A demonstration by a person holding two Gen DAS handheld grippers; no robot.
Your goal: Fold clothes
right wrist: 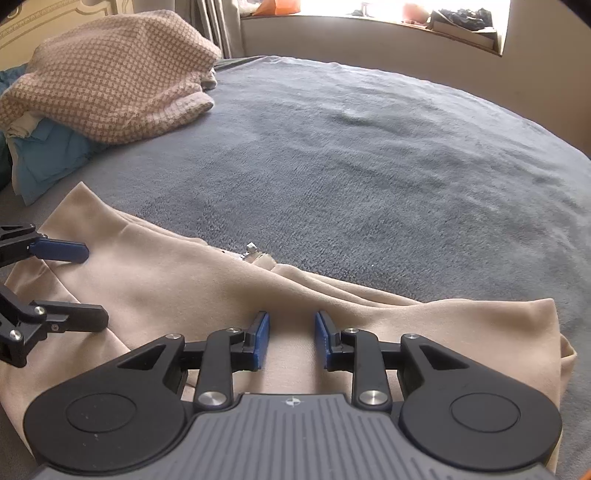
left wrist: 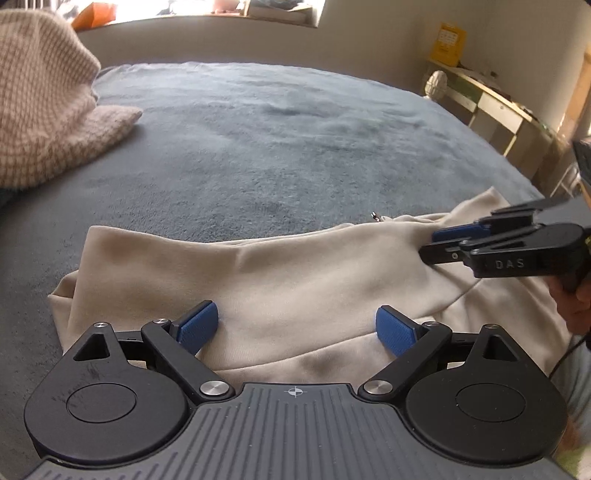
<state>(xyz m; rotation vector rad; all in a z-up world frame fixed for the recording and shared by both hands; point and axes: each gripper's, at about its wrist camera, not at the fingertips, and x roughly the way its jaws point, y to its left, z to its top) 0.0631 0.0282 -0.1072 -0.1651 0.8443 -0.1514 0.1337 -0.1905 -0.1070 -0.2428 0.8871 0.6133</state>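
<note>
Both claws, the left gripper [left wrist: 295,326] and the right gripper [right wrist: 291,339], are hovering with jaws apart over the half-folded soft beige fabric garment [left wrist: 295,269], with more folding left.

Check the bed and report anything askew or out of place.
The beige garment lies roughly folded, but a small metal zipper pull sticks out past its far edge onto the grey blanket. At the far left, the checkered blanket is heaped unfolded over blue clothes. Nothing looks damaged or spilled.

A grey-blue blanket [right wrist: 369,166] covers the bed. A window sill [right wrist: 369,20] runs along the top of the frame. At upper right of the left view stand a shelf [left wrist: 495,107] and a yellow box [left wrist: 448,44].
</note>
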